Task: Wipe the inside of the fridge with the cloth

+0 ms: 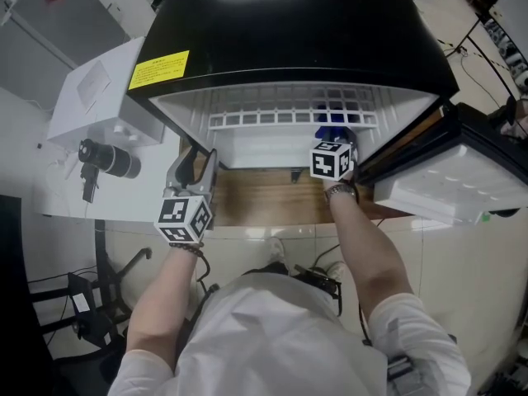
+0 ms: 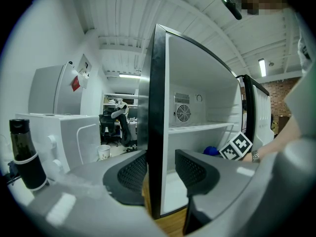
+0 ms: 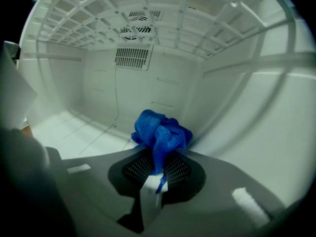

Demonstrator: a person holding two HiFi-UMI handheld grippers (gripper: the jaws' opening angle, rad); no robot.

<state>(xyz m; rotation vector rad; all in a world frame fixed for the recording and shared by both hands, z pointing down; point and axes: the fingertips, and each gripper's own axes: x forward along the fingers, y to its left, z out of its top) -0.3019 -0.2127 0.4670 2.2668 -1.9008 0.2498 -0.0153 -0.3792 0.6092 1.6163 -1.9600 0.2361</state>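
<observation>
Logged at far left: black bottle upright beside white box. Next, found left gripper with jaws apart, straddling front edge of fridge left wall, gap showing on the inner side. Inside, under wire shelf, spotted blue cloth bunched low near right wall; cannot tell whether touching it. Noted right gripper clamped on cloth's tail. Saw door swung open, far right.
</observation>
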